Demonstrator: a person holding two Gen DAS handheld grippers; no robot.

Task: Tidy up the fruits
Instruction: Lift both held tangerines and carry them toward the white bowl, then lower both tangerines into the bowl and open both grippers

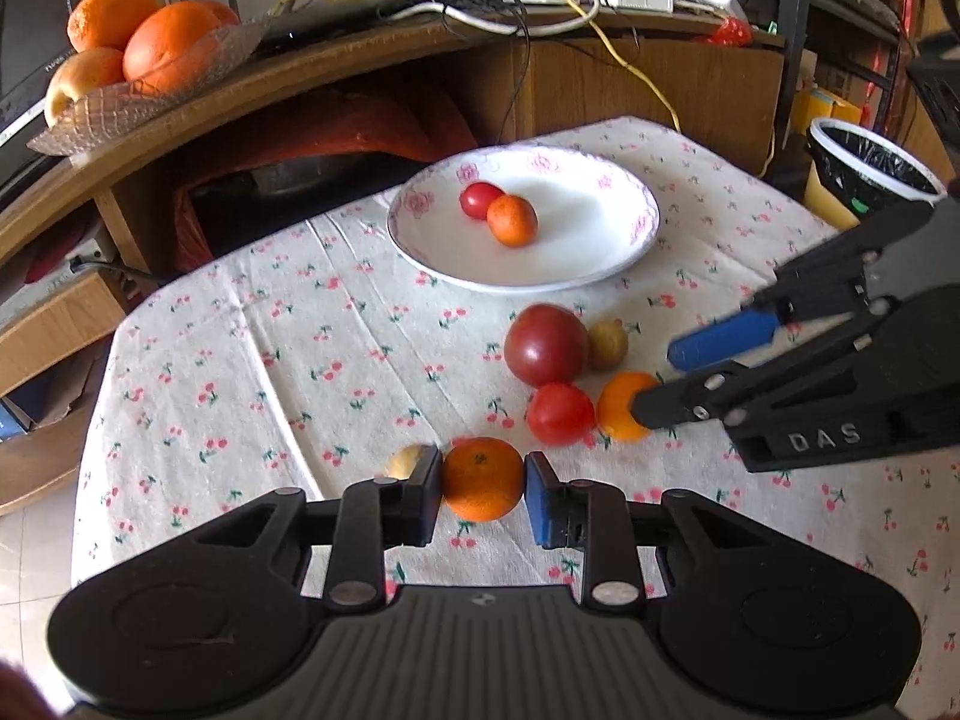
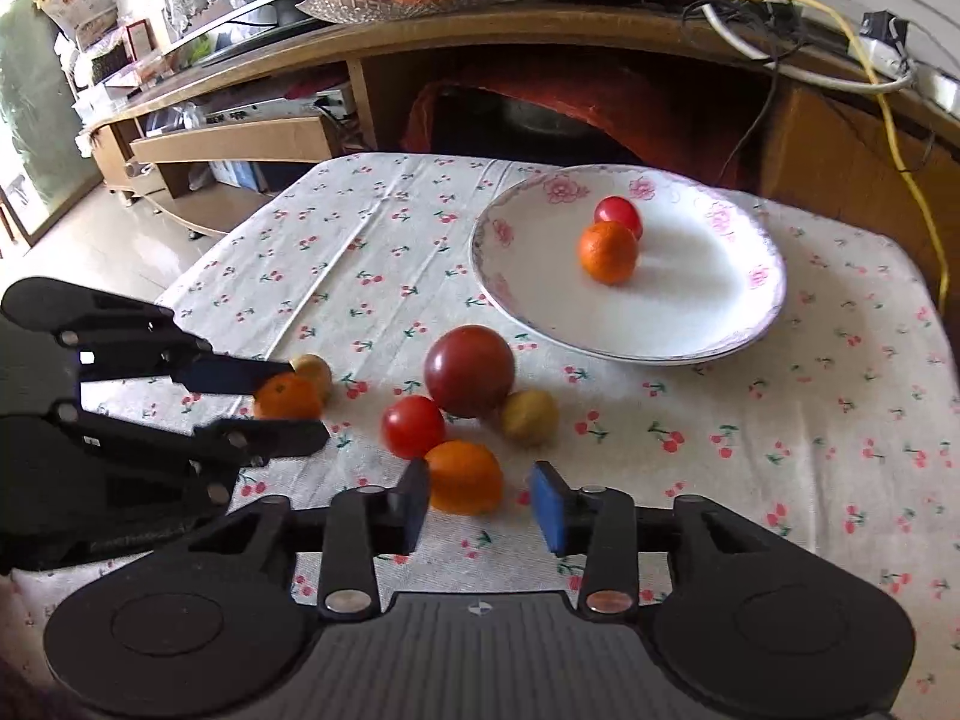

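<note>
Fruits: small orange (image 1: 482,478) sits between the pads of the left tool (image 1: 483,489), both pads at its sides, touching or very nearly; cannot tell if it's clamped yet, no dent in the peel. It looks to rest low on the table (image 1: 240,360), cherry-print cloth under it. Small yellowish fruit (image 1: 405,461) just behind the left pad, partly hidden.

Right tool (image 2: 480,504) jaws apart, a second orange (image 2: 465,476) in the gap, near the left pad, clear space on the right pad's side. Not gripped.

Outward: small red tomato (image 2: 413,426) touching that orange, big dark-red tomato (image 2: 469,370) behind it, yellow-brown fruit (image 2: 530,417) beside the big one. All clustered close. Further back, white floral plate (image 2: 708,336) already holding one small orange (image 2: 607,252) and one cherry tomato (image 2: 619,215), touching each other. Likely the drop spot; several fruits left to move.

Handling, judged: oranges are light, firm, round, with dimpled peel that gives decent friction. Take hold across the widest middle, pads level, moderate squeeze; off-centre and it rolls out. Tomatoes are smoother and softer, skin can split, so lighter grip. The right tool's orange is packed against the red tomato, so closing may nudge the neighbours.

Background: glass dish of big oranges (image 1: 174,48) on the wooden shelf, lined bin (image 1: 870,168) to the right.
</note>
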